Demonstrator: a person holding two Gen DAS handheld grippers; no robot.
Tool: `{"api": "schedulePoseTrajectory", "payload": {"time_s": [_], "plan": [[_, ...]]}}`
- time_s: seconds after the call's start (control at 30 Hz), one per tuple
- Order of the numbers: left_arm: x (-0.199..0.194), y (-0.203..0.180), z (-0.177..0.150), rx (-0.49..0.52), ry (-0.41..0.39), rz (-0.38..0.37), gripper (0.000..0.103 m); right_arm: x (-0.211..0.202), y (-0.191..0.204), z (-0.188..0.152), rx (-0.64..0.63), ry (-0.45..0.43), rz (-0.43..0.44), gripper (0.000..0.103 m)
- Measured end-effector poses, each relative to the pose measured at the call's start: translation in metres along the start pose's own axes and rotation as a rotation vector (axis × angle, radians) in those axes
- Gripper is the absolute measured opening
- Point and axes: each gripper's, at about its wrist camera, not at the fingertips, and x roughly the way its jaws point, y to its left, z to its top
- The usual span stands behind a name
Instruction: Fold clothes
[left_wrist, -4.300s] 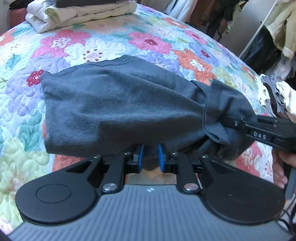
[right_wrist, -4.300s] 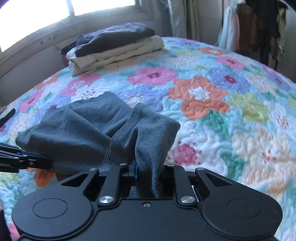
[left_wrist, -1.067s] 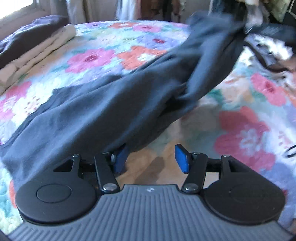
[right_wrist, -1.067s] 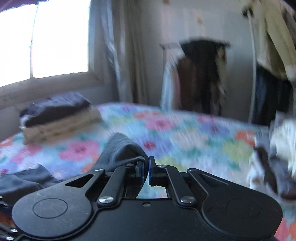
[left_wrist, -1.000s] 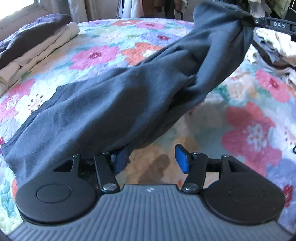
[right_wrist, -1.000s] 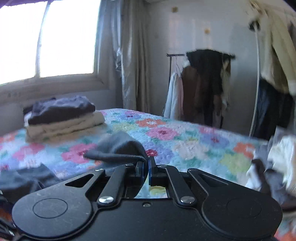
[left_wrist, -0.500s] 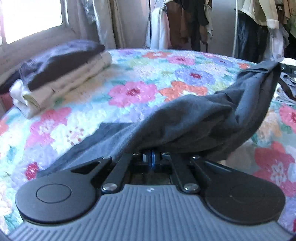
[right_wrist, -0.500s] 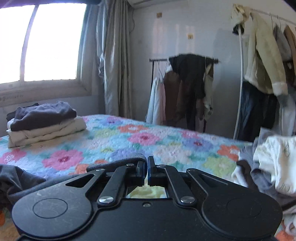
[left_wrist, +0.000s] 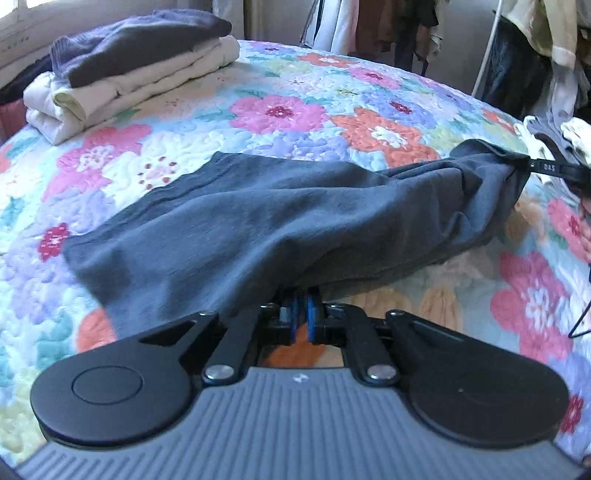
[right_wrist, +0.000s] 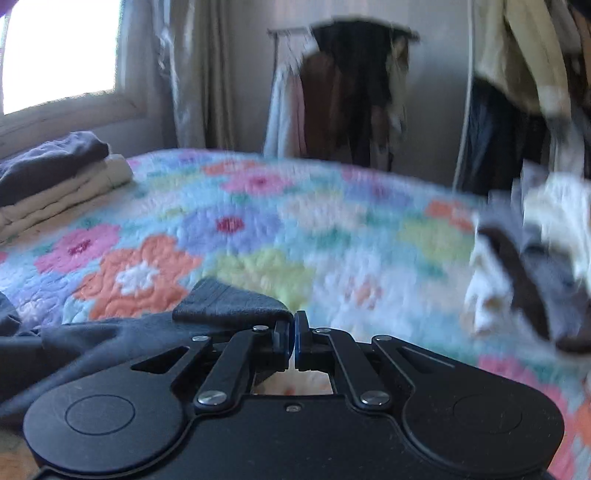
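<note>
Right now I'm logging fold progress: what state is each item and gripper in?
grey garment: partly spread on quilt, right end lifted
left gripper: shut on garment's near edge
right gripper: shut on garment's corner
folded stack: neat, at far edge
unfolded pile: heaped, blurred

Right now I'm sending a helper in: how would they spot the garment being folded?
On the floral quilt, ahead of the folded stack by the window, lies a dark grey garment. It alone is spread out, pinched by the left gripper and right gripper.
</note>
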Motion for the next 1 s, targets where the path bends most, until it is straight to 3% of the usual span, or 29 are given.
{"api": "schedulePoseTrajectory", "payload": {"time_s": [0.03,0.07,0.1,0.23,0.33,0.43,0.53,0.67,0.77,0.87,1.0], "plan": [[-0.004,0.002,-0.003,-0.001,-0.013,-0.016,0.017,-0.001,0.001,0.000,-0.006,0.013,0.001,0.003],[-0.006,0.004,-0.005,-0.001,-0.018,-0.017,0.030,-0.002,0.003,0.000,-0.011,0.027,0.001,0.006],[-0.009,0.005,-0.007,-0.002,-0.022,-0.018,0.037,-0.003,0.004,-0.001,-0.017,0.040,0.002,0.007],[-0.015,0.006,-0.012,0.028,-0.032,0.004,0.041,-0.012,0.004,-0.002,-0.006,0.089,0.002,0.013],[-0.021,0.006,-0.015,0.045,-0.044,0.028,0.042,-0.027,0.001,-0.003,0.096,0.125,0.044,0.029],[-0.028,0.012,-0.019,0.039,-0.073,0.037,0.056,-0.043,0.021,-0.010,0.097,0.155,0.130,0.042],[-0.033,0.017,-0.023,0.025,-0.087,0.042,0.057,-0.051,0.060,-0.020,-0.017,0.214,0.239,0.043],[-0.036,0.016,-0.026,0.053,-0.085,0.070,0.057,-0.053,0.103,-0.035,-0.132,0.301,0.471,0.050],[-0.037,0.018,-0.026,0.063,-0.094,0.111,0.057,-0.052,0.123,-0.047,-0.188,0.339,0.562,0.053],[-0.033,0.027,-0.027,0.021,-0.083,0.115,0.058,-0.050,0.132,-0.056,-0.241,0.348,0.571,0.056],[-0.028,0.039,-0.029,-0.040,-0.070,0.118,0.058,-0.038,0.125,-0.059,-0.239,0.294,0.478,0.067]]}}
